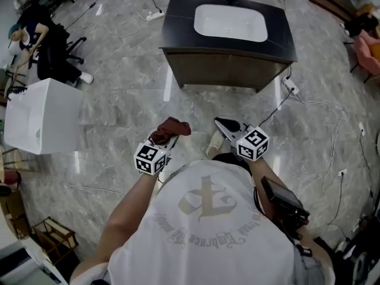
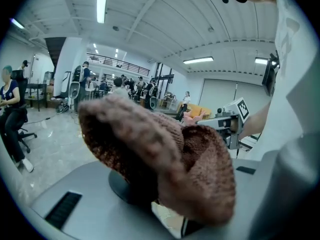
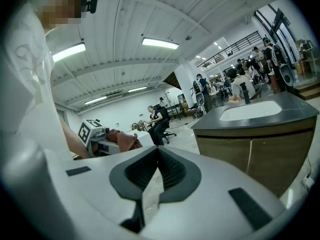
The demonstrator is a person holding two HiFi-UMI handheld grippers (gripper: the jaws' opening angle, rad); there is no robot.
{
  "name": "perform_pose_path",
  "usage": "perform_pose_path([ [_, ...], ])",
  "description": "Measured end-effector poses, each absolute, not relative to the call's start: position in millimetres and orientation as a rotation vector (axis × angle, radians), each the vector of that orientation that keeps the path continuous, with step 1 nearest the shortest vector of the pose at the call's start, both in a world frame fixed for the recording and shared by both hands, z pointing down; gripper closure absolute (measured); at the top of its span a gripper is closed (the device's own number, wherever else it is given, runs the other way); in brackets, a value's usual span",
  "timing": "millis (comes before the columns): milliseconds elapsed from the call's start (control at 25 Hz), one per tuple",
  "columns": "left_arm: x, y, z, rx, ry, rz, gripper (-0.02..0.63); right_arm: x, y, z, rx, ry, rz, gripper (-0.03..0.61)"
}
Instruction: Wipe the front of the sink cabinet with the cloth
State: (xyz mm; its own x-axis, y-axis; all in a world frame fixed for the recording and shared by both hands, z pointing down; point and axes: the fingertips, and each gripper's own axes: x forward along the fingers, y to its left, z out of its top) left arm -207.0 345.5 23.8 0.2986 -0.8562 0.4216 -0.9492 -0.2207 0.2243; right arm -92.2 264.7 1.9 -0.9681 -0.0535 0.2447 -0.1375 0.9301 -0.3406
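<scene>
Gripped the brown cloth (image 2: 165, 159) in the left tongs (image 1: 168, 138), bunched, long axis slanting forward and toward the right tongs (image 1: 224, 125). Held those beside, pressed together on nothing. Faced the sink cabinet (image 1: 222, 70) well ahead of both.

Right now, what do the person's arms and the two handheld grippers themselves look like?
The left gripper and right gripper match: smooth pale grey moulded shells with black ribbed jaw pads and small dark rectangular insets. Each carries a white cube printed with black square markers. The person wears a white short-sleeved T-shirt with a grey emblem.
</scene>
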Motion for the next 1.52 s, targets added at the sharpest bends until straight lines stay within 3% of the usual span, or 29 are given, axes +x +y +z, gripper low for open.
perform_pose_path([
  [320, -182.8, 203.8, 18.3, 2.185, -1.558, 0.352, 0.491, -73.4, 143.6, 7.1, 0.160, -2.861, 0.577, 0.566],
  [1000, -173.8, 124.1, 54.9, 2.109, -1.404, 0.574, 0.491, -64.5, 55.0, 44.9, 0.257, -2.888, 0.724, 0.566],
  [1520, -188.7, 89.6, 133.0, 2.190, -1.084, 0.666, 0.491, -66.2, 42.0, 102.6, 0.733, -2.764, 0.886, 0.566],
])
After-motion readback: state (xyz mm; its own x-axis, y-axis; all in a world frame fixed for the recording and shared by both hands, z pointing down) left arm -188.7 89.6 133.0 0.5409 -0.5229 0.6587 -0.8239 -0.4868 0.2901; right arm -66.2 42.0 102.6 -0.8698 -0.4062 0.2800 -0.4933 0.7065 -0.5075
